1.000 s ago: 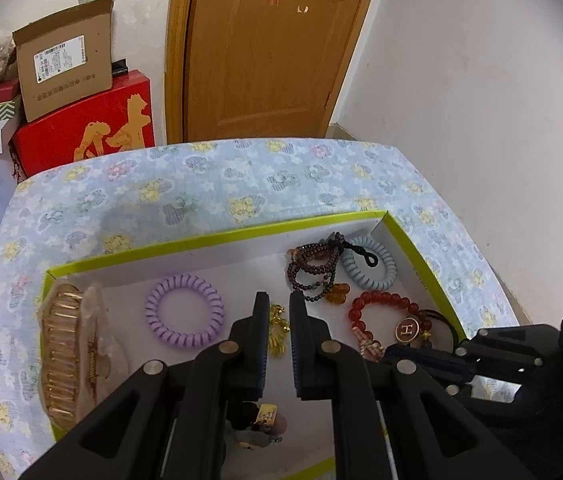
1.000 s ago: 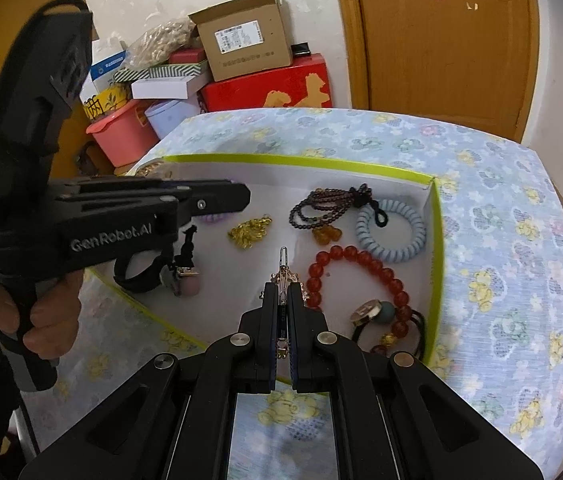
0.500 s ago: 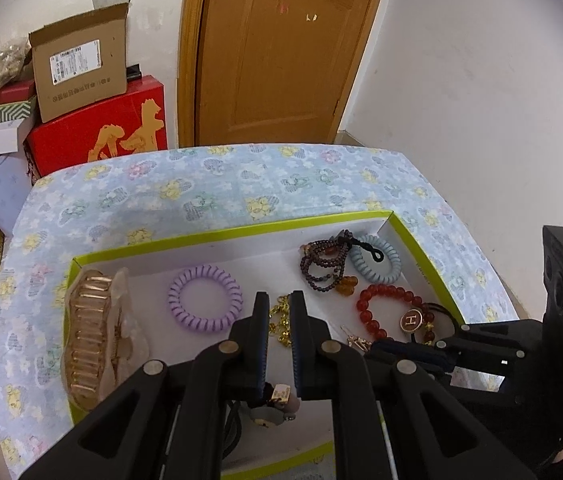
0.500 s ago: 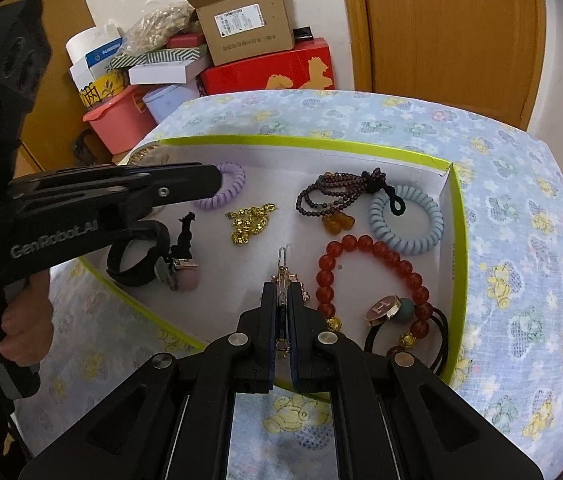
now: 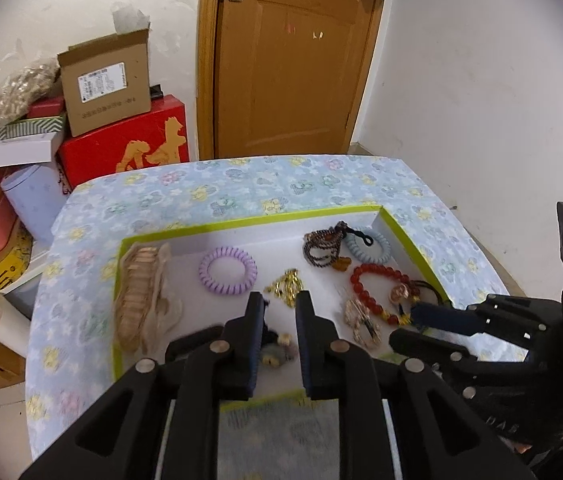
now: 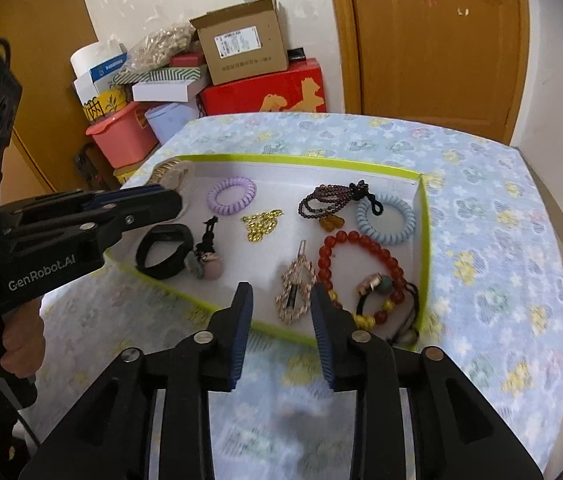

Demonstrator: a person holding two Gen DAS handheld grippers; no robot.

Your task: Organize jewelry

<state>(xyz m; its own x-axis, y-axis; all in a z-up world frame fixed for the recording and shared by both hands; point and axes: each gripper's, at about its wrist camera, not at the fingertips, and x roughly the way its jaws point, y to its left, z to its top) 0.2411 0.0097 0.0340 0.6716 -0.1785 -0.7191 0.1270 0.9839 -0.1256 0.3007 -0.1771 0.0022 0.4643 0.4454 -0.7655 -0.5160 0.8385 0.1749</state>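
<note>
A white tray with a lime-green rim (image 5: 241,222) (image 6: 301,158) holds several pieces of jewelry. My right gripper (image 6: 281,294) (image 5: 407,326) hovers at the tray's near edge, its jaws opening. A rhinestone hair clip (image 6: 296,288) (image 5: 361,320) lies flat on the tray floor just beyond them, untouched by the pads. My left gripper (image 5: 279,302) (image 6: 175,202) is also opening, above a black hair tie with a pink bead charm (image 6: 163,250) (image 5: 277,350), which rests loose on the tray floor. Neither gripper holds anything.
The tray also holds a purple coil tie (image 5: 227,270), a gold chain (image 6: 261,224), a dark bead bracelet (image 6: 321,204), a blue coil tie (image 6: 387,220), a red bead bracelet (image 6: 361,256) and a large gold claw clip (image 5: 141,292). Stacked boxes (image 5: 121,148) and a door (image 5: 289,60) stand behind the table.
The right jaws parted and let go of the hair clip, which now lies in the tray. The left jaws parted too, and that gripper drew back and up from the black tie.
</note>
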